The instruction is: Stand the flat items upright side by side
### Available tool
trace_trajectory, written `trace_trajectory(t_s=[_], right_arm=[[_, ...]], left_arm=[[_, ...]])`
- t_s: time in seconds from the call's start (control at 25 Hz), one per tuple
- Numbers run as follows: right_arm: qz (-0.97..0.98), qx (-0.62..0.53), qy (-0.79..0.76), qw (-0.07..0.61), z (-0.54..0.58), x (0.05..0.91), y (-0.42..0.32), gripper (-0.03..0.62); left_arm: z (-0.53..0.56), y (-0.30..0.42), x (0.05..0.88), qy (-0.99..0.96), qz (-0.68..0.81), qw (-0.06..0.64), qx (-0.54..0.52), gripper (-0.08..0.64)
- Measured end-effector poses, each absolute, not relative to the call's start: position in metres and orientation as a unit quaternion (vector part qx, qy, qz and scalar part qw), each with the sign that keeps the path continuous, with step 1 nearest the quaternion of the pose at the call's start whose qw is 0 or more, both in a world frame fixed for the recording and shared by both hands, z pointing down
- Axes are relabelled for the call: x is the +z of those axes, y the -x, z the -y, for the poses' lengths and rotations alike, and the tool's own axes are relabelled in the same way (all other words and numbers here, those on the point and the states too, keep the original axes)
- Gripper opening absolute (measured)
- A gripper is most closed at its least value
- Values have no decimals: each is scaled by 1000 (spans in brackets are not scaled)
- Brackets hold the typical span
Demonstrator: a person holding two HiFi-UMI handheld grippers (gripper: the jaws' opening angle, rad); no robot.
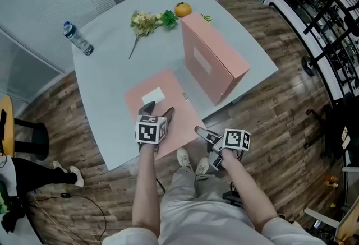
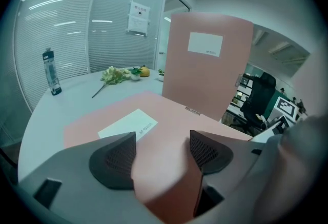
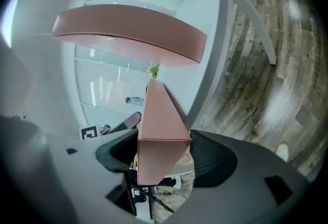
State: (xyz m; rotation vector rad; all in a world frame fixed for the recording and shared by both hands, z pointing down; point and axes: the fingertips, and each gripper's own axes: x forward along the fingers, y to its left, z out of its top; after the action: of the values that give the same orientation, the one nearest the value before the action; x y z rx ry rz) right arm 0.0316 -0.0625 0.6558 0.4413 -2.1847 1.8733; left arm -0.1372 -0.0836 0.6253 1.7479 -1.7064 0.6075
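Flat pink box (image 1: 162, 101) lies label-up on surface (image 1: 106, 87), reaching near edge. My left tongs (image 1: 158, 111) clamp its near end, pink panel pinched between both pads. My right tongs (image 1: 202, 134) clamp its near right corner; in right gripper view box end fills gap between pads. Second pink box (image 1: 213, 61) stands upright on surface just beyond flat one, label facing me. Far side: bottle (image 1: 77, 38) lying down, flower sprig (image 1: 146, 23), orange (image 1: 182, 9).
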Motion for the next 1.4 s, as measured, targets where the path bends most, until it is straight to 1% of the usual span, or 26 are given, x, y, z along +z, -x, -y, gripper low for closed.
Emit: trace_trajectory(t_s=[0.32, 0.52, 0.68, 0.92, 1.4], right_arm=[[816, 531, -192, 125, 81, 601, -40, 328], [847, 471, -205, 139, 83, 569, -36, 328], [867, 423, -217, 149, 82, 549, -35, 327], [895, 343, -229, 172, 84, 520, -31, 327], [921, 201, -258, 212, 73, 484, -21, 327]], left_arm=[[62, 112, 588, -683, 627, 364, 91, 330], [62, 109, 579, -679, 640, 353, 68, 330], [60, 109, 569, -681, 646, 344, 30, 330], [54, 95, 547, -698, 616, 364, -31, 330], [51, 82, 521, -701, 592, 375, -133, 330]])
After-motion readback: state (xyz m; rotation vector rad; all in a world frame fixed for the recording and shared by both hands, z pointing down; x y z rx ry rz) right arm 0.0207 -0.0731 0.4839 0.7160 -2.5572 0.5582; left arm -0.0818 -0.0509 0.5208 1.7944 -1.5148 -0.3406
